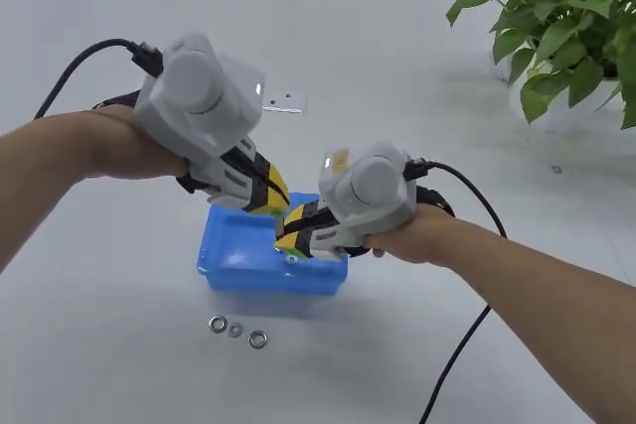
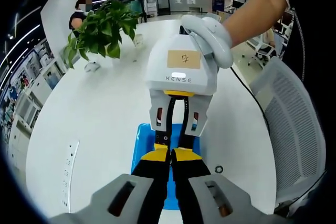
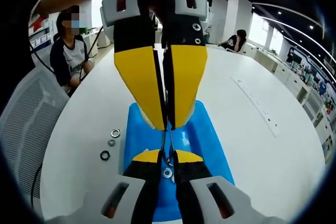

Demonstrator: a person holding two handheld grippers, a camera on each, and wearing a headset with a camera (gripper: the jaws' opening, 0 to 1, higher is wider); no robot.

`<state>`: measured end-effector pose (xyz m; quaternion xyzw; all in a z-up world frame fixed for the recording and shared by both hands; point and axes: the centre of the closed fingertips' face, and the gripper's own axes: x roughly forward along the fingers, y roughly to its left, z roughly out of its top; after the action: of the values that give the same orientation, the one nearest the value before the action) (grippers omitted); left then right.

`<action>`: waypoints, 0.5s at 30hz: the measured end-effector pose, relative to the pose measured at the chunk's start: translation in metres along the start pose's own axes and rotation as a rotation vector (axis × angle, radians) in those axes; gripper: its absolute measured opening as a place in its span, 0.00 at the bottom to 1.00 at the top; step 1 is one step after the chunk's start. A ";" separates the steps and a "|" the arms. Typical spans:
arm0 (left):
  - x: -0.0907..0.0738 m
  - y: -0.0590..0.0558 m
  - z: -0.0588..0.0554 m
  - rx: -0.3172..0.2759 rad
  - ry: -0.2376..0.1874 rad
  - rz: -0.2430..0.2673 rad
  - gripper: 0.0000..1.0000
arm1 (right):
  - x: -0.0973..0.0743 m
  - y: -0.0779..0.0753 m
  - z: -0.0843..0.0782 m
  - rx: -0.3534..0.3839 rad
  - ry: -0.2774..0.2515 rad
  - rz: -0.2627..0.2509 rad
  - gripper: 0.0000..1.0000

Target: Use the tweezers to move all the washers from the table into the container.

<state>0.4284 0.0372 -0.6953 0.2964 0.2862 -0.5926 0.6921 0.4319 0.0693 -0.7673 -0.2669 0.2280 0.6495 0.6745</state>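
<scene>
The left gripper is held over the blue container. Its jaws are pressed together on the tweezers, whose thin legs run down from between the yellow tips toward the container's floor. The right gripper is held facing it, over the container's near right part. Its jaws are set narrowly apart on either side of the tweezer legs, and whether the legs are being squeezed by them cannot be told. In the right gripper view a single washer is seen at the tweezer tips, over the container's blue floor; whether it is pinched or lying there cannot be told. Three washers are laid in a short row on the white table, near the container's near wall but apart from it. A potted plant is stood well beyond the container, to its far right.
</scene>
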 end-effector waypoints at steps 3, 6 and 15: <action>0.001 0.001 -0.001 -0.001 0.001 0.002 0.05 | 0.001 0.000 -0.001 0.001 0.002 0.001 0.10; 0.002 0.001 -0.001 -0.001 0.002 0.001 0.05 | 0.001 -0.001 -0.002 0.002 0.003 0.002 0.11; 0.002 0.000 -0.002 -0.001 0.006 -0.003 0.05 | 0.001 0.000 -0.003 0.001 0.005 0.003 0.11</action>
<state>0.4285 0.0374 -0.6983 0.2975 0.2890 -0.5926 0.6905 0.4318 0.0679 -0.7705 -0.2679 0.2307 0.6495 0.6732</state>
